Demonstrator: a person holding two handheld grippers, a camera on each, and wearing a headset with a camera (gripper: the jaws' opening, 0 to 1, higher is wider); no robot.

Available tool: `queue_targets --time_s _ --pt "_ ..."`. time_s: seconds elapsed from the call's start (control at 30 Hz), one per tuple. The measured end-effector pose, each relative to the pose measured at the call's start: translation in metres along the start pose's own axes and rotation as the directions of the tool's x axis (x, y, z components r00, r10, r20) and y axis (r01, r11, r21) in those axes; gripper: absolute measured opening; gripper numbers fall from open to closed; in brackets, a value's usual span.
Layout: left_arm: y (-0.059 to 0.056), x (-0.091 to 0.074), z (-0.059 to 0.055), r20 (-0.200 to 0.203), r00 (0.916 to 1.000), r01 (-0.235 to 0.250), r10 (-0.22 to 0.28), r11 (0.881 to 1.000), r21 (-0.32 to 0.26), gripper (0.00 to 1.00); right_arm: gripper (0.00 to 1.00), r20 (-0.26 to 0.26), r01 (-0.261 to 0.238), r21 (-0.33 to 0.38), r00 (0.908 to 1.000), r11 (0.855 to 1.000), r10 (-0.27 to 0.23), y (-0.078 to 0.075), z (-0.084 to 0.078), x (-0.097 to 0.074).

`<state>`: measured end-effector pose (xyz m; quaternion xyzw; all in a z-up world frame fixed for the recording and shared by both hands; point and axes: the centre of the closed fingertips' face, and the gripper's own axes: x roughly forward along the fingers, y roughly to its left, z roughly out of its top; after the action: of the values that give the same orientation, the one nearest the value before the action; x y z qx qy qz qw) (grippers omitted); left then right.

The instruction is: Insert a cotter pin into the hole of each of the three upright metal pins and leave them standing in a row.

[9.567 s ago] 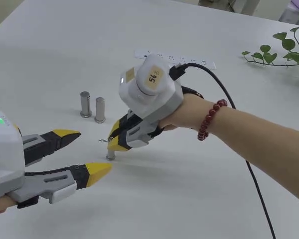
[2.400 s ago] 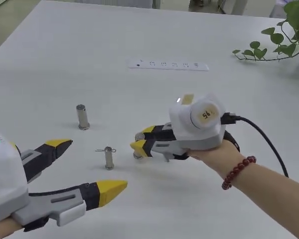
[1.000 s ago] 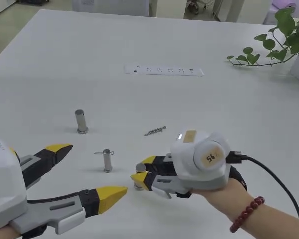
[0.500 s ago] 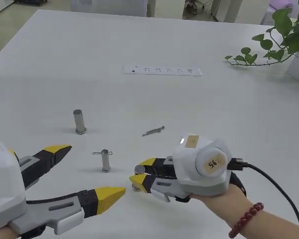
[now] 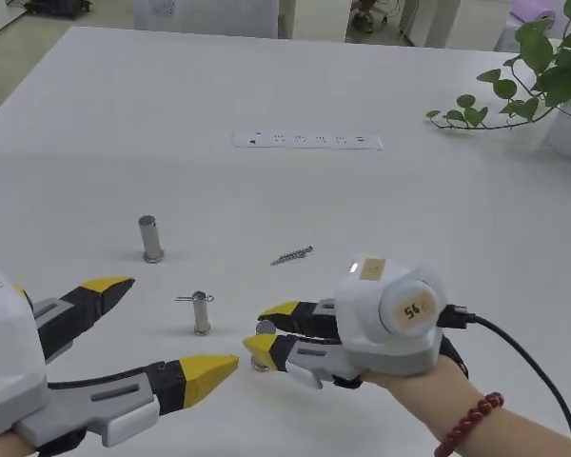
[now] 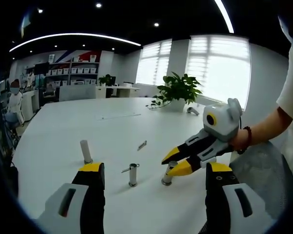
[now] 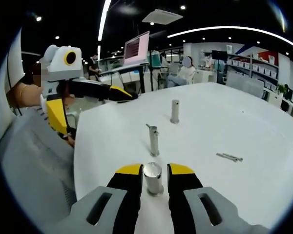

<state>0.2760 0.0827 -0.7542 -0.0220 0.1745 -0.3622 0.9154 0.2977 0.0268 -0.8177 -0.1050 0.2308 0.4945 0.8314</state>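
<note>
White surface (image 5: 438, 219) stretches out ahead of you, with a power strip (image 5: 307, 141) at its far side and a plant (image 5: 542, 67) off at the right corner. Three metal pins stand on it in a loose diagonal. The far pin (image 5: 151, 239) is bare, and the middle pin (image 5: 201, 312) already has a cotter pin through its top. The near pin (image 7: 153, 178) sits upright between the jaws of your right hand-held gripper (image 5: 267, 327). Those jaws bracket it closely on both sides, but I cannot tell whether they are clamping it or just resting beside it. Your left hand-held gripper (image 5: 167, 324) hangs released and empty, jaws spread wide, just beside the middle pin. A loose cotter pin (image 5: 292, 254) lies flat on the surface beyond the near pin, apart from everything. By my reading, one of three is done and you are settling the near pin into the row. Next, you need to pick up that loose cotter pin by its looped end and line it up with the near pin's hole, which is too small to make out.
</note>
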Motion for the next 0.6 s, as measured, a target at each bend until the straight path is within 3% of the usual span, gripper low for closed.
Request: queue_targets --time_s 0.33,0.6 --pt "-0.001 0.0 0.0 0.003 1.0 -0.004 0.004 1.0 -0.008 0.86 0.32 0.001 0.0 0.024 1.0 1.0 0.0 -0.01 0.01 -0.012" --pt "0.001 -0.002 -0.001 0.002 1.0 -0.007 0.007 1.0 -0.011 0.86 0.33 0.015 -0.029 0.028 0.9995 0.999 0.028 -0.01 0.021 -0.019"
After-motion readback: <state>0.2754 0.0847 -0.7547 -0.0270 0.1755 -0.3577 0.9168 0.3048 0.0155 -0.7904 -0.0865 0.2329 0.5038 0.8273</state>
